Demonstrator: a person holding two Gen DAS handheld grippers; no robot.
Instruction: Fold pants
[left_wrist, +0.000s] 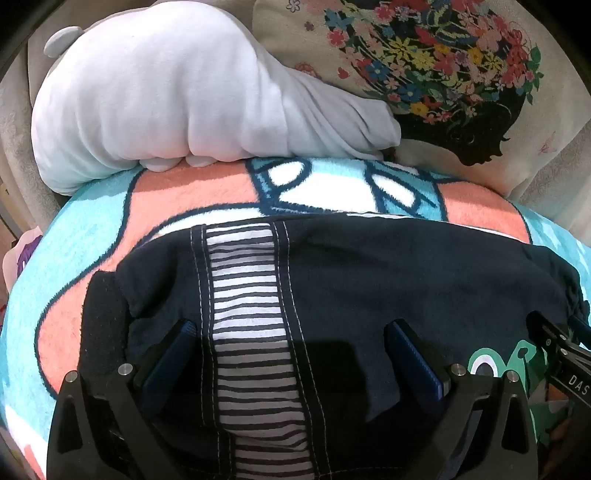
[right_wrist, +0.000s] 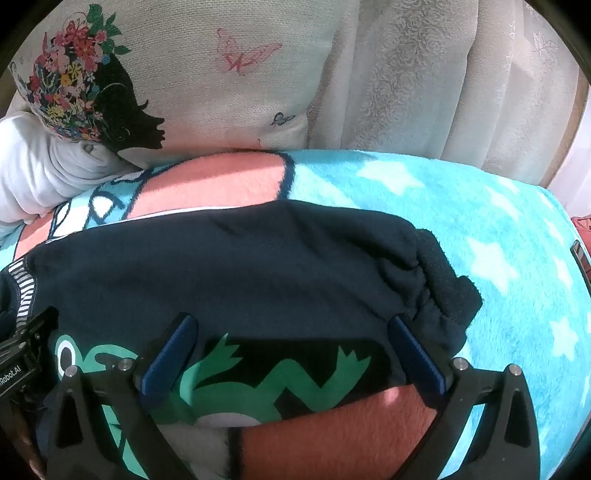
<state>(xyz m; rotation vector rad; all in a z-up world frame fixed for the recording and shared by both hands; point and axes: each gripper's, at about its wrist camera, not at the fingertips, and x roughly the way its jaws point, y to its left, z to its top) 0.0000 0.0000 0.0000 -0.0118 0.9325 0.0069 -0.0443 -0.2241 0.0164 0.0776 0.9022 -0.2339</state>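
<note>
**Navy pants on blanket, both tongs spread above them**

**Left wrist view.**
- Pants (left_wrist: 369, 280): navy, lying across a fleece blanket (left_wrist: 81, 236) on what looks like a bed or couch. They lie flat and crosswise, so both ends stay within reach for a fold.
- Striped panel (left_wrist: 247, 295): a navy-and-white band running through the pants between stitched seams, directly ahead of the tongs.
- Cuff (left_wrist: 107, 317): a darker ribbed end at the left edge, lying loose on the blanket.
- Left tongs (left_wrist: 295, 354): spread wide, nothing between the pads; they hang over the striped panel, angled down at the cloth. Whether the tips touch the fabric cannot be told.
- White cushion (left_wrist: 166, 92) and flower pillow (left_wrist: 443, 74): propped behind the blanket, clear of the pants.
- Right tongs, seen in part at the right border.

**Right wrist view.**
- Pants (right_wrist: 258, 266): the same navy cloth, filling the middle; a gathered cuff (right_wrist: 447, 280) ends it at the right, over the starred blue part of the blanket (right_wrist: 498, 221).
- Right tongs (right_wrist: 295, 350): also spread wide and empty, straddling the near edge of the pants, where a green print shows between the pads.
- Curtain (right_wrist: 424, 74): pale, hanging behind.

Judgement: each tool sits near its own half of the garment, suited to taking one edge with both at once; no grasp is made yet.
</note>
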